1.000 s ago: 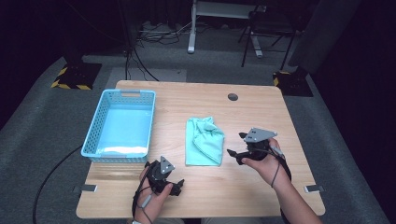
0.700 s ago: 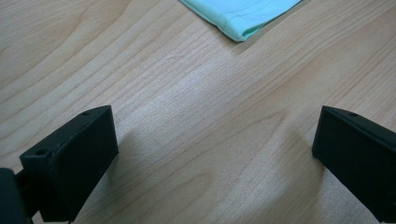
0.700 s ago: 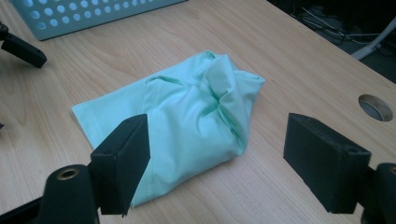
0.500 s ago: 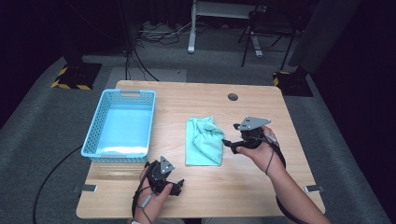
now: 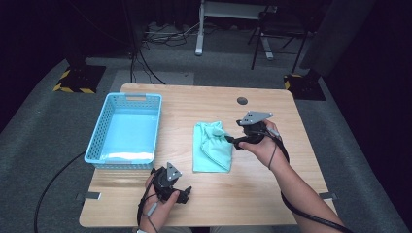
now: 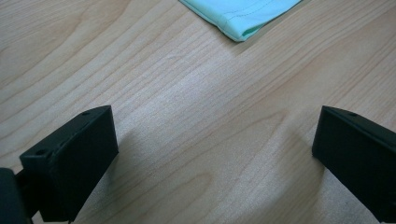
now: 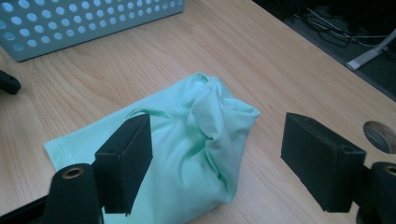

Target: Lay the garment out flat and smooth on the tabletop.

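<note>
Resting: crumpled soft mint cloth [image 5: 212, 147]

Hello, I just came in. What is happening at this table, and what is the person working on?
A person sits at a wooden table with tongs in each hand. The right tongs are open and hover over a mint-green cloth, which lies crumpled in the middle of the table; they are not gripping it yet. The left tongs are open too, resting low over bare wood near the table's front edge. A light blue basket stands to the left of the cloth.
</note>
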Demonstrator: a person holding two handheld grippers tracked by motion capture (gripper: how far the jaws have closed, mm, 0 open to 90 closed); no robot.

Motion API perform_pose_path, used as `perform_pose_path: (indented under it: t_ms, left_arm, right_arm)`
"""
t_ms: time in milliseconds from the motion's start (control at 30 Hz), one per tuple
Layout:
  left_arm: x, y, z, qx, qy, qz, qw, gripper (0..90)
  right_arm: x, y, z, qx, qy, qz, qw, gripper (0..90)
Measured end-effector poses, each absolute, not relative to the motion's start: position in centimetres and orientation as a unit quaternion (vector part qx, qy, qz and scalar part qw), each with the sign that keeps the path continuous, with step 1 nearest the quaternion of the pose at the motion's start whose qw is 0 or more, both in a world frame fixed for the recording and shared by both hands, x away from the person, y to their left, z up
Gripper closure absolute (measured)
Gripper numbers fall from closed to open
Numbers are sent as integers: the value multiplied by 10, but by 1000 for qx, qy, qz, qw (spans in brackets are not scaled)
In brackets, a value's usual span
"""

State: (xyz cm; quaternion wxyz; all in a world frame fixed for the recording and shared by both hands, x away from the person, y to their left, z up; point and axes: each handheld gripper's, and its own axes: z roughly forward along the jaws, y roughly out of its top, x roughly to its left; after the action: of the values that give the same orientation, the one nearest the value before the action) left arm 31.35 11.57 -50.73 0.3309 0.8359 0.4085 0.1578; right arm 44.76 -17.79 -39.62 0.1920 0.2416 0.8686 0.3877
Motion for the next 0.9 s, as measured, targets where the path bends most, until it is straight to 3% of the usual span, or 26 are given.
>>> perform_pose_path:
  t_ms: [200, 600, 733, 767, 900]
  left_arm:
    - [314, 116, -507, 836, 407, 158, 331, 0]
    - [314, 116, -507, 836, 407, 158, 331, 0]
    - [314, 116, -507, 836, 407, 158, 331, 0]
    - [314, 116, -507, 836, 407, 158, 331, 0]
    - [314, 116, -507, 836, 408, 159, 331, 0]
  right_arm:
    - [459, -165, -405, 239, 874, 384, 181, 268]
    - [482, -150, -425, 238, 884, 364, 175, 382]
    - [485, -147, -433, 232, 892, 349, 170, 490]
    - [485, -145, -436, 225, 897, 337, 174, 572]
    - [486, -141, -441, 214, 905, 328, 170, 655]
